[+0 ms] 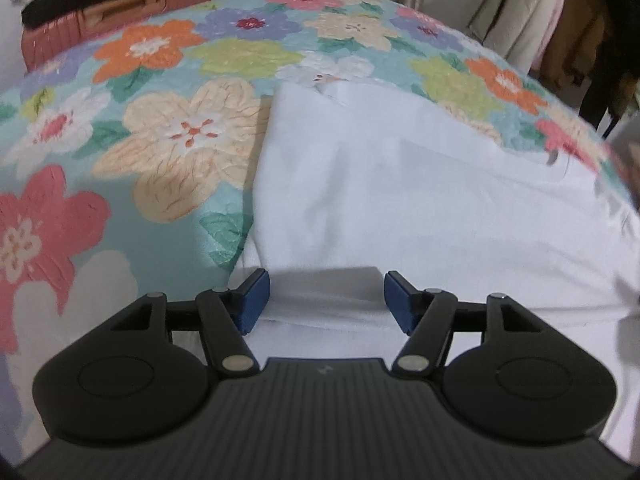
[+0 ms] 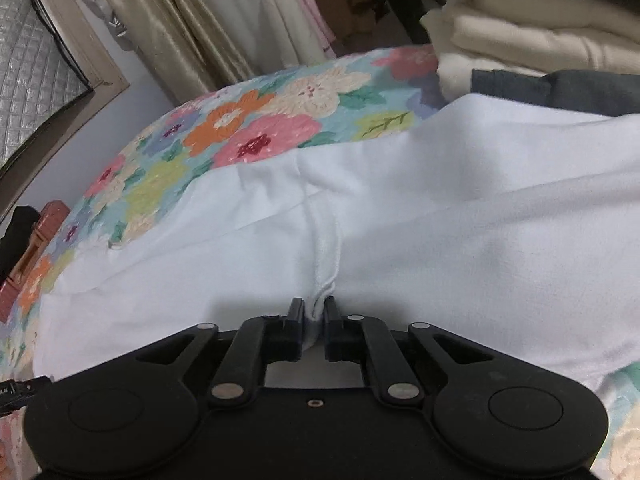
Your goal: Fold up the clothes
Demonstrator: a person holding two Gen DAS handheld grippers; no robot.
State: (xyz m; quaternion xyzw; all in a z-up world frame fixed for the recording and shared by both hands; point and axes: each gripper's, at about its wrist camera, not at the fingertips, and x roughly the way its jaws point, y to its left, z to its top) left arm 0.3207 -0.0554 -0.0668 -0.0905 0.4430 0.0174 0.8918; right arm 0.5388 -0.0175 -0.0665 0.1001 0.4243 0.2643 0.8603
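Observation:
A white garment (image 1: 400,200) lies spread on a flowered bedspread (image 1: 160,140). My left gripper (image 1: 326,300) is open, its blue-padded fingers (image 1: 254,300) just above the garment's near edge, holding nothing. In the right wrist view the same white garment (image 2: 440,220) fills the middle. My right gripper (image 2: 313,314) is shut on a pinched ridge of the white cloth, which bunches into a fold running away from the fingertips.
A reddish-brown suitcase (image 1: 116,16) with a black item on top stands beyond the bed's far left. Curtains and hanging clothes (image 2: 192,32) line the back. Folded cream and grey clothes (image 2: 540,52) are stacked at the right of the bedspread (image 2: 248,132).

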